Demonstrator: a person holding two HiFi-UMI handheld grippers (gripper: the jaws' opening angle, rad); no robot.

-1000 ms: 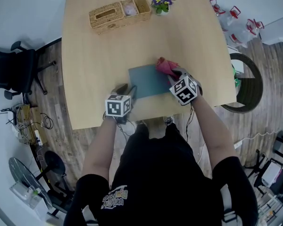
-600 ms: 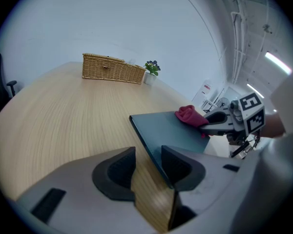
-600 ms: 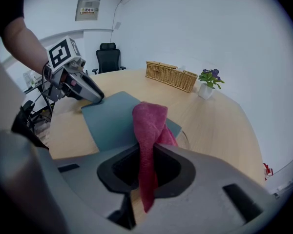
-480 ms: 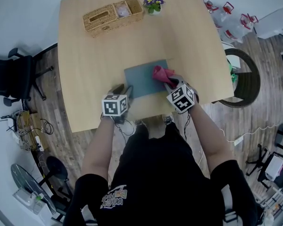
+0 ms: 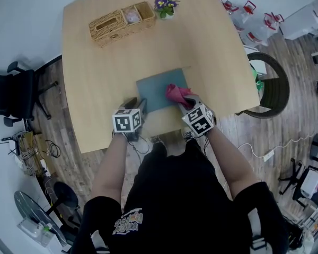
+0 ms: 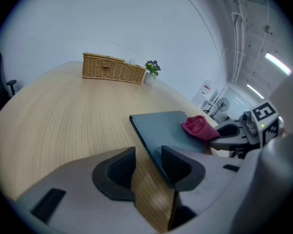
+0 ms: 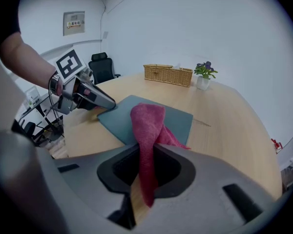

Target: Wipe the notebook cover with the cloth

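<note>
While your right gripper point(image 5: 183, 101) is clenched on the crumpled magenta cloth point(image 5: 175, 93), the cloth's bunched end rests on the near right part of the flat slate-grey notebook point(image 5: 155, 88), which lies on the light wooden table point(image 5: 95, 73) close to the edge nearest you. In the right gripper view a strip of the cloth runs down between the two pads and hangs below them. Your left gripper point(image 5: 137, 105) has its jaws apart with nothing pinched; in the left gripper view the notebook's near left edge runs into the gap, the right jaw over the cover and the left jaw over bare table. At the far side of the table stand a long woven wicker basket point(image 5: 116, 21) and, just beside its right end, a small potted plant with purple flowers point(image 5: 163, 5), both well apart from the notebook
</note>
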